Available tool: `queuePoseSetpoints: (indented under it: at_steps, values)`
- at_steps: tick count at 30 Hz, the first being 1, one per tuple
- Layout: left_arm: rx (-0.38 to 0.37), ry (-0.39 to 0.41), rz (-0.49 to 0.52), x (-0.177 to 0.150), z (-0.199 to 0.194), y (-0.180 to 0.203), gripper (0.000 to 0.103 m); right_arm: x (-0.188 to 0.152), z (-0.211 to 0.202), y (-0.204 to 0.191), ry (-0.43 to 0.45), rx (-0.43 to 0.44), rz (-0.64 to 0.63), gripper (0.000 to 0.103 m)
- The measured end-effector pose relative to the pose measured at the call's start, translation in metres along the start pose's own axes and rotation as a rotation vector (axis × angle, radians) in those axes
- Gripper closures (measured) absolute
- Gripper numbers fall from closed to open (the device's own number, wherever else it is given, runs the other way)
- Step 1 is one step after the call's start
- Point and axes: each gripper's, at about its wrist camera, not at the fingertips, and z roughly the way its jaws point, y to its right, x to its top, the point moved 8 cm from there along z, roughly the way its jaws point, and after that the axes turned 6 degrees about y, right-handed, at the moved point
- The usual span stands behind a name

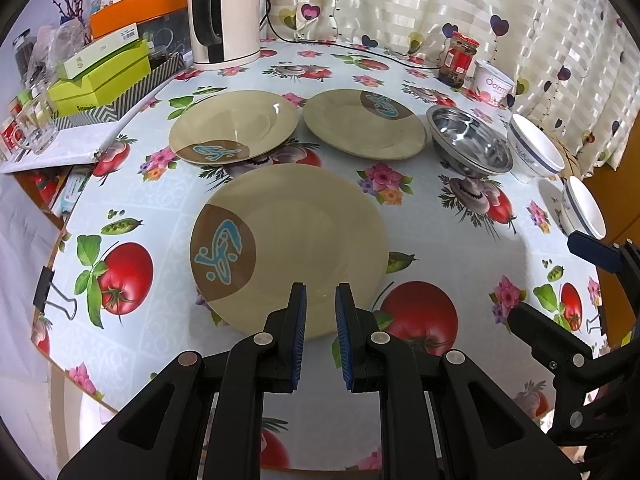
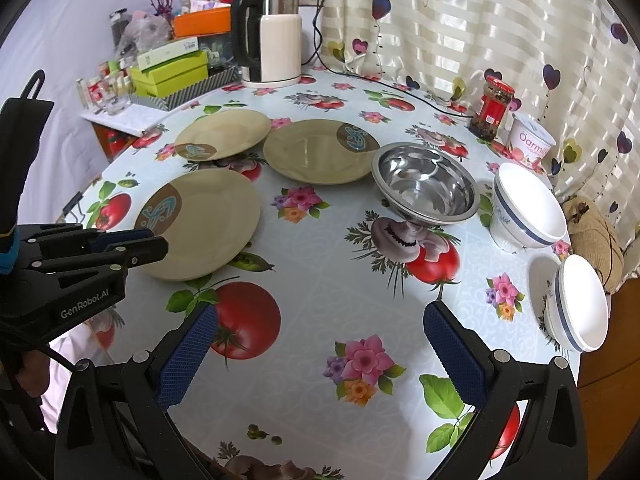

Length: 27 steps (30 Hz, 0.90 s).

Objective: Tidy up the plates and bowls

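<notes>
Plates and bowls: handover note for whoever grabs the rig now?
Left gripper: narrowly open, empty, at the near plate's front rim.
Right gripper: wide open, empty, over bare tablecloth.
Two more plates, far-left plate and far-right plate, lie separately.
Steel bowl, upper white bowl and lower white bowl stand apart on the right.
Done: nothing stacked.
Left: stack plates, then bowls.

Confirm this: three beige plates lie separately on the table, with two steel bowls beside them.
Wrong on the bowls: the right wrist view shows only one steel bowl; the other two are white bowls. The three beige plates do lie separately on the table.
</notes>
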Motion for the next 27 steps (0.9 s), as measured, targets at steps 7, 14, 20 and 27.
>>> queuePoseSetpoints:
  at_steps: [7, 14, 20, 27]
  values:
    - [0.003, 0.006, 0.002, 0.0012, -0.0027, -0.0003, 0.088, -0.0002, -0.0004, -0.0019, 0.003, 0.006, 0.002, 0.000]
    - [0.011, 0.013, 0.004, 0.0033, -0.0042, -0.0017, 0.088, 0.0020, 0.0005, -0.0082, 0.010, 0.004, 0.000, 0.000]
    - [0.015, 0.014, -0.001, 0.0028, -0.0044, -0.0047, 0.088, 0.0015, -0.0008, -0.0062, 0.012, 0.014, 0.004, 0.000]
    - [0.019, 0.018, -0.008, 0.0037, -0.0049, -0.0078, 0.088, 0.0029, 0.0017, -0.0083, 0.008, 0.025, 0.005, 0.000]
